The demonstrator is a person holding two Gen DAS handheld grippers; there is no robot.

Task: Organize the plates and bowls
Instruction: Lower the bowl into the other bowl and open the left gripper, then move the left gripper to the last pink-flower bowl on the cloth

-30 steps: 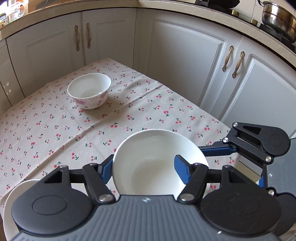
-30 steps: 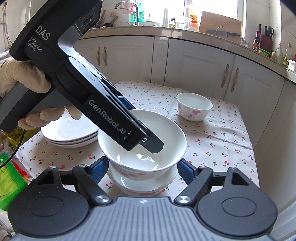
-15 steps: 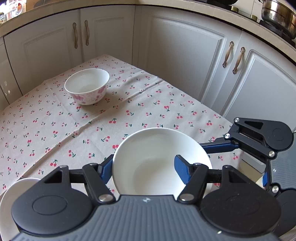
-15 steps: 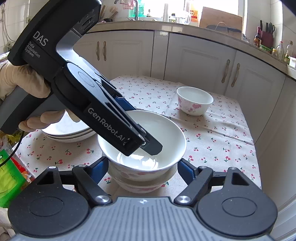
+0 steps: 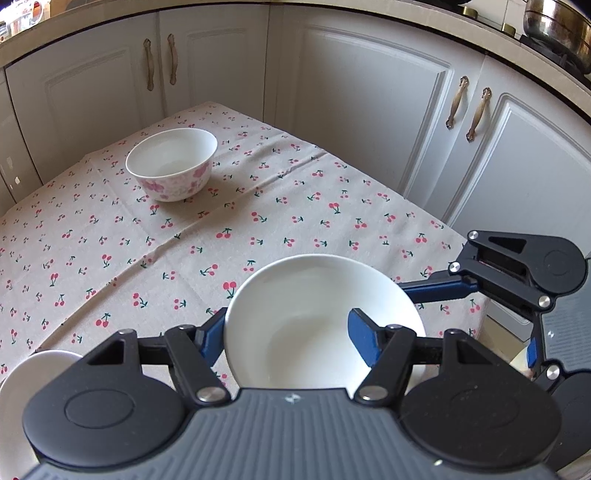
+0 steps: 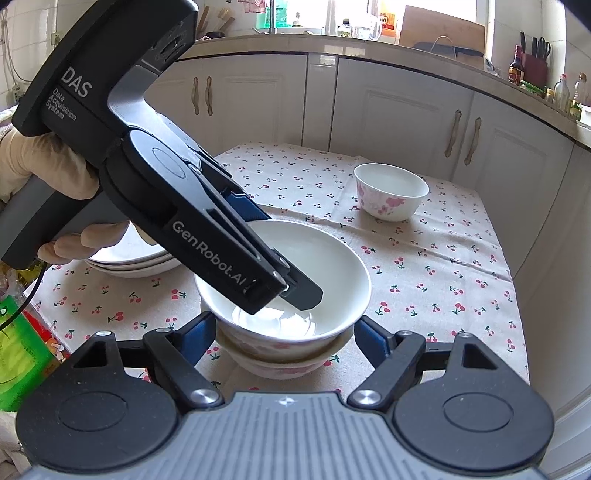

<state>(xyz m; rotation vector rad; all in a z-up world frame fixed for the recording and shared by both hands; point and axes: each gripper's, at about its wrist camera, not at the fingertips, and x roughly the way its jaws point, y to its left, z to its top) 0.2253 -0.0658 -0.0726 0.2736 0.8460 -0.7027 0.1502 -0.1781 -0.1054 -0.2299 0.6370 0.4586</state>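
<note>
Top bowl (image 6: 295, 280), nested on another, sits pinched by the left claw (image 5: 288, 336); the right claw (image 6: 284, 328) straddles it, spread.

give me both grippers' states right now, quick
Left gripper: shut on the top bowl, one finger inside its rim, one outside.
Right gripper: open, fingers either side of the bowl stack, holding nothing.

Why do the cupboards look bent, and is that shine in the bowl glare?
Left wrist view: the fisheye lens bows the cabinet doors; everything stays sharp. Right wrist view: bright window washes out, leaving a glossy reflection in the top bowl.
</note>
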